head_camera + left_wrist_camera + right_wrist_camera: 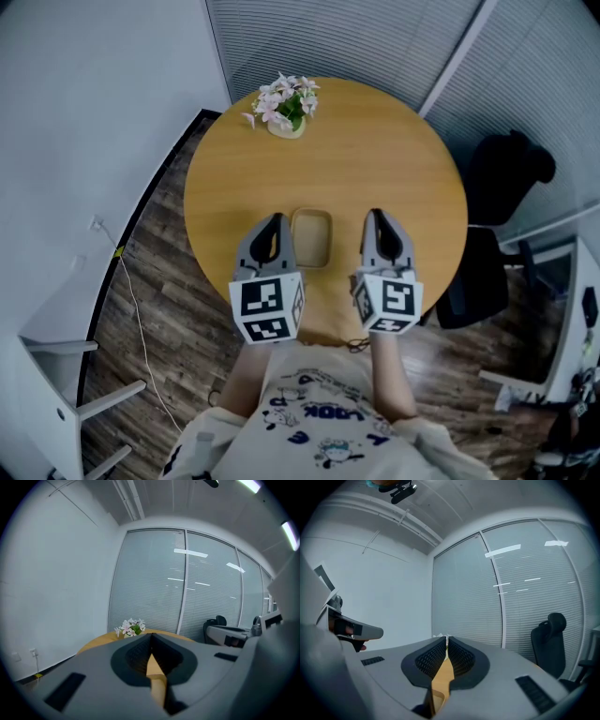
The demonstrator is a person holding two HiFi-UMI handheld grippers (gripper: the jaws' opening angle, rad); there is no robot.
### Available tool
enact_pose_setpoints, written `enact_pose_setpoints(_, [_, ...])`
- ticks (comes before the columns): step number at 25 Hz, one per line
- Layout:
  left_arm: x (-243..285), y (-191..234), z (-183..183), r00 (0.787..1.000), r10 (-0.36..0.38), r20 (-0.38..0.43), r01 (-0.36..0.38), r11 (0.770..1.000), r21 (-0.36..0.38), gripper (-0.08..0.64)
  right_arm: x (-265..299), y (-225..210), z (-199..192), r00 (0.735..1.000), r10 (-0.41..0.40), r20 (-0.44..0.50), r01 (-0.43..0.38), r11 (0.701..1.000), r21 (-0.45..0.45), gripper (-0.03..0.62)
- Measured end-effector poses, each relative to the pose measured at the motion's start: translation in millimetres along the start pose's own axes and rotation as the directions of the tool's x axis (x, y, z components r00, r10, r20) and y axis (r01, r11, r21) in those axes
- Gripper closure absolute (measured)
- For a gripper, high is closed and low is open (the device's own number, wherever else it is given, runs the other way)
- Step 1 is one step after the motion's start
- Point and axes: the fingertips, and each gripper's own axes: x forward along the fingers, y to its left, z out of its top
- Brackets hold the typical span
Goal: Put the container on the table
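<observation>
- The left gripper point(275, 220) was shut tight with nothing in it, its dark ribbed pads meeting at the tips. The right gripper point(378, 216) looked the same, closed and empty.
- Between the two, just beside each, the container point(311, 237) lay flat on the table point(375, 150), gripped by neither. To my eye it was already set down, which would explain the idle jaws either side.
- It was a shallow tan tray, oblong with rounded corners, matt like the smooth round wooden top.
- Well ahead of the tips, near the far edge, sat a small pot of pale pink flowers point(284, 103). Beyond the right gripper stood a black chair point(506, 169).
</observation>
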Motion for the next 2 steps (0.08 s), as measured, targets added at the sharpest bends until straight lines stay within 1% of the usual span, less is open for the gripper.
enact_pose_setpoints(2, [-0.6,0.4,-0.6,1.000,0.002,-0.001,-0.002,1.000,0.001,0.556,0.0,-1.2,-1.1,1.000,0.001,0.024,-0.002,1.000,0.017,0.577])
